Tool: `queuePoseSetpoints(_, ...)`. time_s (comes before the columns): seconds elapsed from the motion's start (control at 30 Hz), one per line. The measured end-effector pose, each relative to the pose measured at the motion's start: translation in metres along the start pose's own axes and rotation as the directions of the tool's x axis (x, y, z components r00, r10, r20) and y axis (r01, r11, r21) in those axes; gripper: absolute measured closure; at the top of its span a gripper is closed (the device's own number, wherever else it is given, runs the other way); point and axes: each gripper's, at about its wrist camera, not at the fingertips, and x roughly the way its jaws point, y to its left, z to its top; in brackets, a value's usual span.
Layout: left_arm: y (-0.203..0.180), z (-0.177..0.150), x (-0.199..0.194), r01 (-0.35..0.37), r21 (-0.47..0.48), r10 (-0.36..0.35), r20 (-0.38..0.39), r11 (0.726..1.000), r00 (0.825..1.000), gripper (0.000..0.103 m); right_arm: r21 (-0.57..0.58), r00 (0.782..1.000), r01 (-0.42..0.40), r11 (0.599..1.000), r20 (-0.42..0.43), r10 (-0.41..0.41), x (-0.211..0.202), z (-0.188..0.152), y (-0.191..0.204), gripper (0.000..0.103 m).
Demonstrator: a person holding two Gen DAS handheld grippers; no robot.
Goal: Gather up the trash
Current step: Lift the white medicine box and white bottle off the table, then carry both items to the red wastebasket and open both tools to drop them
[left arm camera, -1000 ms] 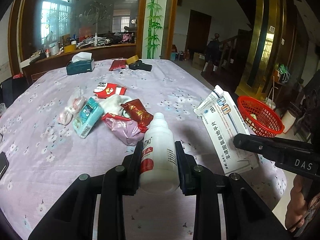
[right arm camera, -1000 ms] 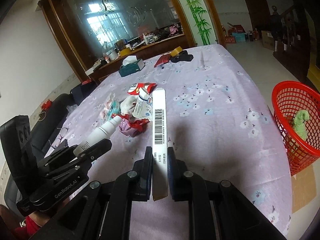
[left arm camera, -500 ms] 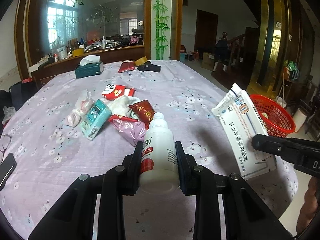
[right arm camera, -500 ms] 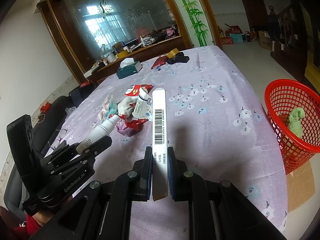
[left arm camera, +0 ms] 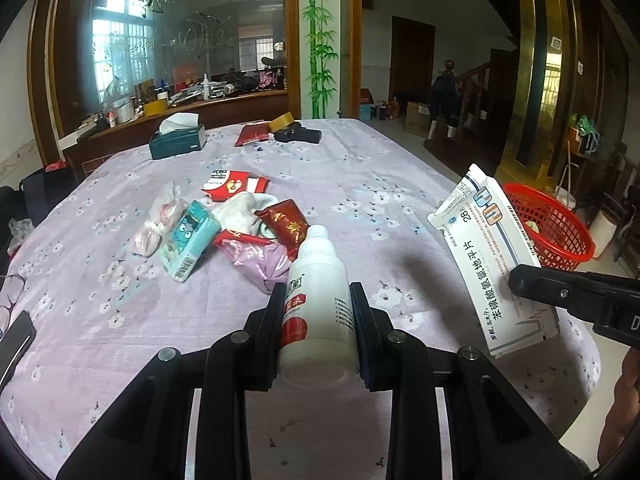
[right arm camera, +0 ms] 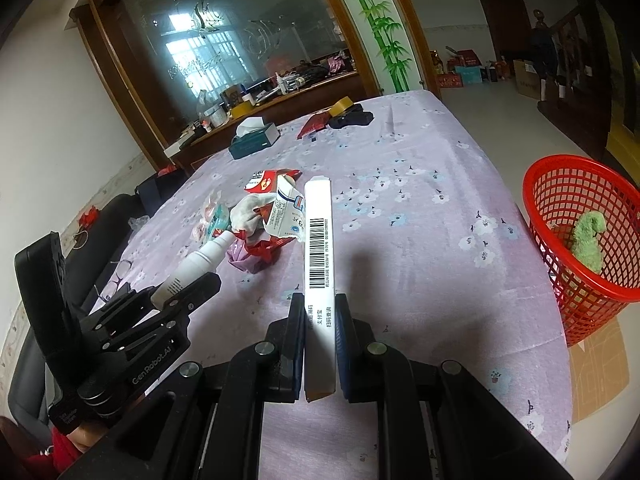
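Note:
My left gripper is shut on a white plastic bottle with a red label, cap pointing away, above the table. The right gripper is shut on a flat white medicine box, held edge-up with its barcode showing. That box shows at the right of the left wrist view, in front of the red mesh basket. The bottle and left gripper appear at the left of the right wrist view. A pile of wrappers and packets lies mid-table.
The table wears a lilac floral cloth. The red basket stands on the floor off the table's right edge with a green item inside. A tissue box, red packet and dark items lie at the far end. Glasses rest at the left.
The left wrist view has swung slightly, so the table and basket sit a little further right and lower. Both grippers keep their holds on the bottle and the box.

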Motion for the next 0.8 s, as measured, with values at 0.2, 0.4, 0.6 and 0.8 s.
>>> queuePoseSetpoints(0.2, -0.014, 0.013, 0.001, 0.069, 0.017, -0.069, -0.007, 0.997, 0.998, 0.074, 0.037, 1.0, 0.005, 0.999, 0.026, -0.006, -0.012, 0.004, -0.013, 0.088)
queuePoseSetpoints(0.4, -0.048, 0.038, 0.001, 0.179, 0.05, -0.179, -0.016, 0.983, 0.984, 0.074, 0.102, 0.992, 0.054, 0.993, 0.112, -0.066, -0.046, 0.017, -0.046, 0.088)
queuePoseSetpoints(0.6, -0.104, 0.069, 0.006, 0.307, 0.095, -0.303, -0.049, 0.947, 0.952, 0.074, 0.212, 0.961, 0.137, 0.968, 0.209, -0.181, -0.095, 0.032, -0.099, 0.088)
queuePoseSetpoints(0.8, -0.166, 0.093, 0.035, 0.408, 0.087, -0.401, -0.087, 0.909, 0.912, 0.074, 0.304, 0.925, 0.191, 0.933, 0.262, -0.275, -0.127, 0.044, -0.149, 0.088)
